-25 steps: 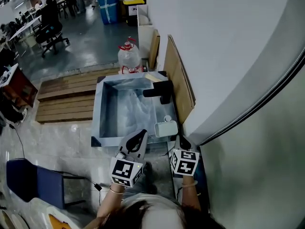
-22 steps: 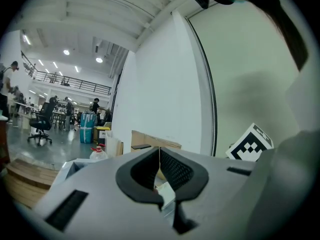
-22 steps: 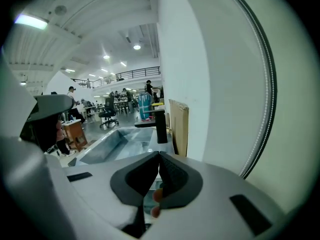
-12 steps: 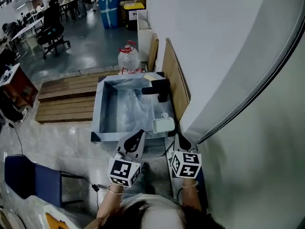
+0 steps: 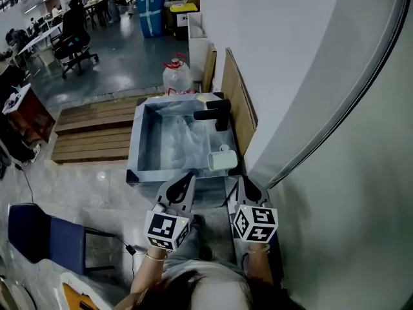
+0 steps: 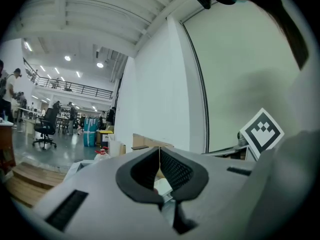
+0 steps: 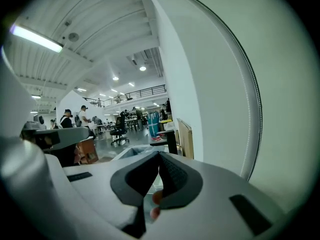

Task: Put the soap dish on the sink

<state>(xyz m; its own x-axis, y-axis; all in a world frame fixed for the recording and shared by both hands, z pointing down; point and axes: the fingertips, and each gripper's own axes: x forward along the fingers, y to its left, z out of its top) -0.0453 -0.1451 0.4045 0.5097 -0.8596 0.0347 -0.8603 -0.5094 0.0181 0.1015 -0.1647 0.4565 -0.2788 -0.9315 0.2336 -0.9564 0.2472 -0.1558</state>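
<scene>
The left gripper (image 5: 185, 181) and right gripper (image 5: 246, 187) sit close to the person, each claw pressed together with nothing in it; both have pulled back a little from the sink (image 5: 134, 154); the white soap dish (image 5: 222, 161) stays on its right edge, before the black tap (image 5: 213, 114); the job looks done.

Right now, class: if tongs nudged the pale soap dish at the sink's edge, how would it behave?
The soap dish looks small and moulded, so probably light and stiff. Its smooth rounded shell may slide readily. Sitting at the sink rim, it could tip inward.
</scene>
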